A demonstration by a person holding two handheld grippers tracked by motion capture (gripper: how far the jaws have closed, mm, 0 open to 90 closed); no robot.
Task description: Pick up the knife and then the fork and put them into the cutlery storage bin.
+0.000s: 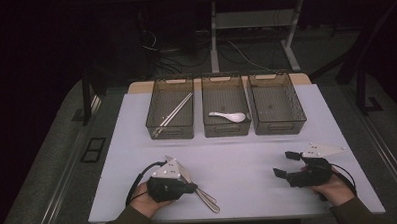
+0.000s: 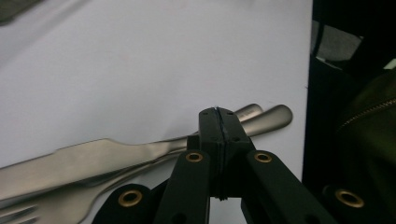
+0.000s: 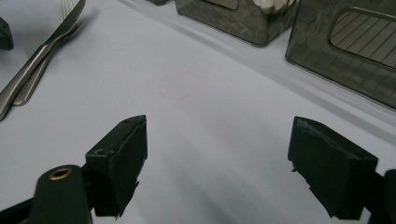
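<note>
Left gripper (image 2: 218,112) is seen pressed together over the knife (image 2: 93,161) and fork (image 2: 56,205) handles; thin, stiff, slippery steel, best pinched mid-handle. Right gripper (image 3: 217,149) is held apart.

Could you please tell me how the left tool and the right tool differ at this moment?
The left tool has its jaws shut together, over the metal cutlery; the right tool has its jaws wide apart above bare table. Both are black, hand-held and low over the table.
</note>
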